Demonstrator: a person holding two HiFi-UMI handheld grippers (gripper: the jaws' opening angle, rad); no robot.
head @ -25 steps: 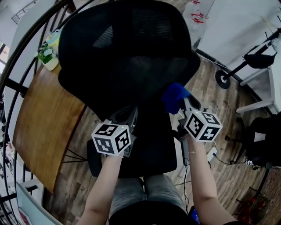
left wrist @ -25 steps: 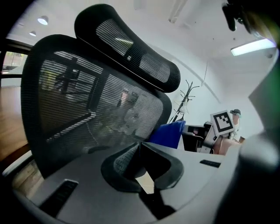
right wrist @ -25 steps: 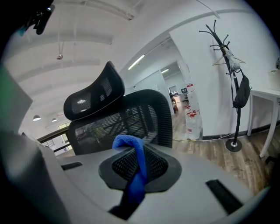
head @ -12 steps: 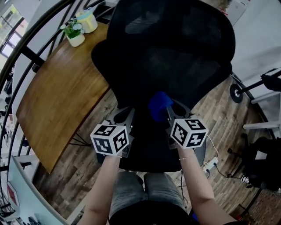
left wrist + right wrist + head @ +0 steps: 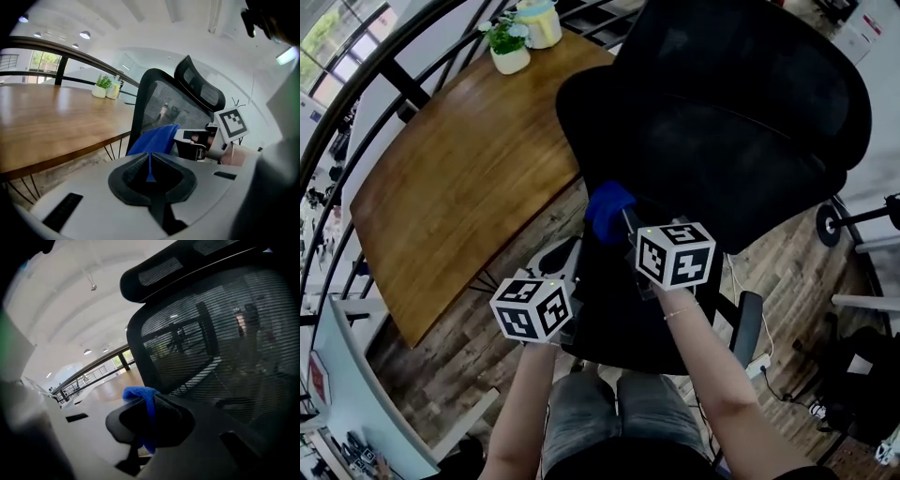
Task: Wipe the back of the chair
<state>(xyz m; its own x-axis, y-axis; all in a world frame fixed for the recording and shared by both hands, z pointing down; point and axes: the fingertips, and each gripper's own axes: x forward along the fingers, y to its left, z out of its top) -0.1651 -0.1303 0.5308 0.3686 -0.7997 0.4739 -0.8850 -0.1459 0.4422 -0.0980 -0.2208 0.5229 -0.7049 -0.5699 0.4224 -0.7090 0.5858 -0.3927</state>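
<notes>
The one chair back (image 5: 741, 141) stands ahead, beside the wooden surface (image 5: 450, 187). The single blue cloth (image 5: 606, 208), clamped in the right hand-held gripper (image 5: 619, 223), has swept from the back's right side to its lower left edge; one pass looks done. The left hand-held gripper (image 5: 567, 258), second of two, hangs closed and empty.

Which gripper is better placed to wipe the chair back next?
Right. The right gripper is shut on the blue cloth, close to the chair back; the left gripper is shut, empty and lower.
</notes>
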